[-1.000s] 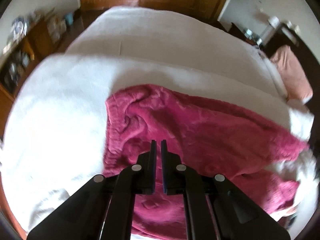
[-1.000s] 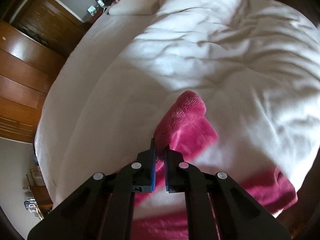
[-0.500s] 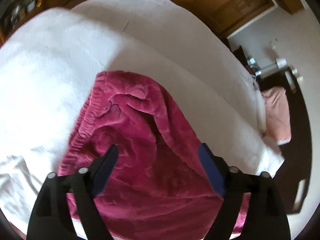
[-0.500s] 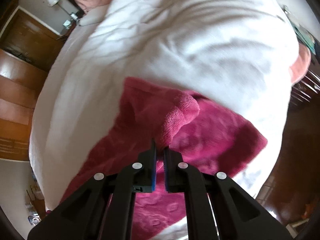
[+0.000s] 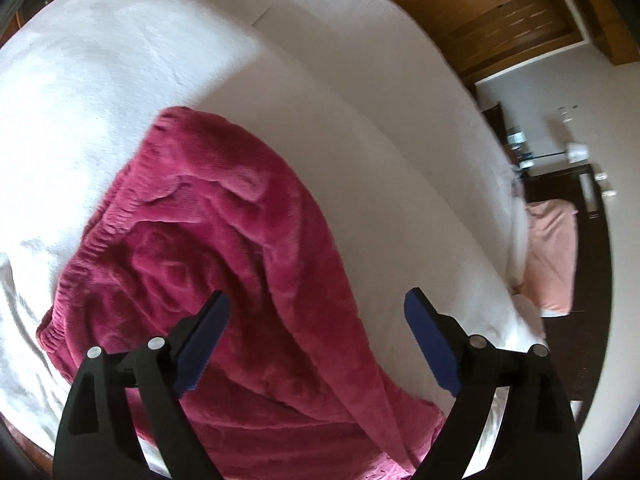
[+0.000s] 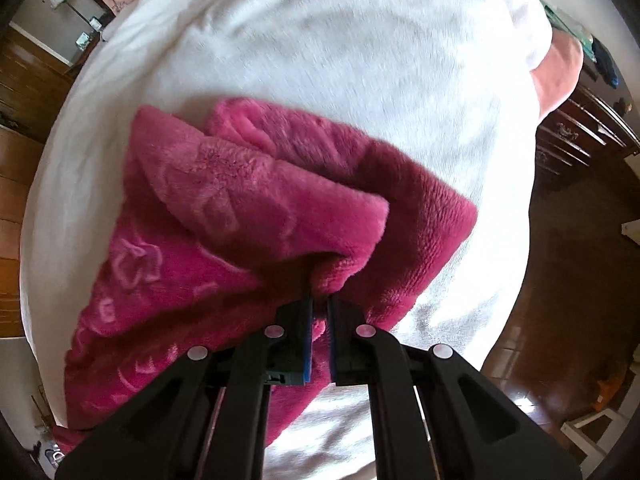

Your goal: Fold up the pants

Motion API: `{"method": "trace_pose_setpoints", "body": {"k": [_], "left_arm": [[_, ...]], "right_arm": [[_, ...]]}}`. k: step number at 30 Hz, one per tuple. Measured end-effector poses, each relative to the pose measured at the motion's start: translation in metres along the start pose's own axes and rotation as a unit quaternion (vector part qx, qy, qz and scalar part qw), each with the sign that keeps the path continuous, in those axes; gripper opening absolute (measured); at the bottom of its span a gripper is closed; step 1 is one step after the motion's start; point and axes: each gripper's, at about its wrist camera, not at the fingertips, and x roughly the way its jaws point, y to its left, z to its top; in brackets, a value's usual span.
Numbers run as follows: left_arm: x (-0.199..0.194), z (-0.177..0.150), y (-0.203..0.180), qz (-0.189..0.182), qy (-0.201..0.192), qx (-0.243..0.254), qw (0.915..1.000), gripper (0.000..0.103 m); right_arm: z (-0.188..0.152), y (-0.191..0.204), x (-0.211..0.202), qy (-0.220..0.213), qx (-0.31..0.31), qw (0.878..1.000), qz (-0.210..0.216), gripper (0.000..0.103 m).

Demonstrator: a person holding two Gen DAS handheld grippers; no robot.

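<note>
Left wrist view: the left hand-held gripper (image 5: pixel 316 308) is hanging above the pants (image 5: pixel 224 264), jaws spread wide and gripping nothing; they have just been opening, having been together a second ago. The pants are lying on the white bed (image 5: pixel 120 80), landmark here, with bare cover beyond and left of them. The bed's far edge is meeting a wooden floor (image 5: pixel 440 8). Fabric is plush crimson fleece; the gathered waistband is facing left.

Right wrist view: the right hand-held gripper (image 6: pixel 319 304) is pinching a fold of the pants (image 6: pixel 224 216), clamped as before. The folded layer is now spreading wider over the bed (image 6: pixel 360 60), near its right edge. Embossed flower shapes are showing.
</note>
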Motion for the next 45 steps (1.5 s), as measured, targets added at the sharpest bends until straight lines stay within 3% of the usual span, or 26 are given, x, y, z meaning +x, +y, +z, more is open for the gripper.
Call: {"method": "trace_pose_setpoints", "body": {"k": [7,11,12,14,15,16,18,25,33,40,45], "left_arm": [[0.046,0.027,-0.028,0.114,0.014,-0.037,0.9927,0.088],[0.071,0.039,-0.029,0.202,0.029,-0.070,0.9764,0.088],[0.077,0.040,-0.027,0.231,0.035,-0.083,0.9688,0.088],[0.084,0.041,-0.023,0.247,0.040,-0.103,0.9627,0.083],[0.086,0.041,-0.021,0.247,0.044,-0.107,0.9621,0.067],[0.087,0.041,-0.019,0.244,0.048,-0.108,0.9627,0.047],[0.084,0.038,-0.016,0.219,0.056,-0.115,0.9673,0.018],[0.015,0.019,-0.003,0.104,0.018,-0.101,0.9893,0.013],[-0.061,-0.033,0.049,0.001,-0.004,-0.083,0.9965,0.012],[-0.079,-0.097,0.086,-0.042,-0.018,-0.041,0.9981,0.012],[-0.066,-0.127,0.121,-0.038,-0.003,-0.027,0.9989,0.012]], "right_arm": [[0.001,-0.007,0.014,0.011,-0.011,1.000,0.008,0.005],[0.007,-0.011,0.019,0.018,-0.011,1.000,0.014,0.005],[0.008,-0.011,0.020,0.019,-0.011,1.000,0.015,0.005],[0.015,-0.010,0.024,0.021,-0.013,1.000,0.016,0.005],[0.016,-0.009,0.024,0.021,-0.016,1.000,0.015,0.005],[0.018,-0.008,0.024,0.021,-0.020,0.999,0.015,0.005],[0.017,-0.004,0.021,0.020,-0.025,0.999,0.014,0.005],[0.029,0.044,-0.016,-0.024,-0.073,0.996,0.039,0.005],[0.045,0.075,-0.084,-0.097,-0.107,0.987,0.069,0.005],[0.025,0.030,-0.096,-0.099,-0.089,0.991,0.027,0.005],[0.001,-0.014,-0.071,-0.071,-0.070,0.995,-0.016,0.005]]}}
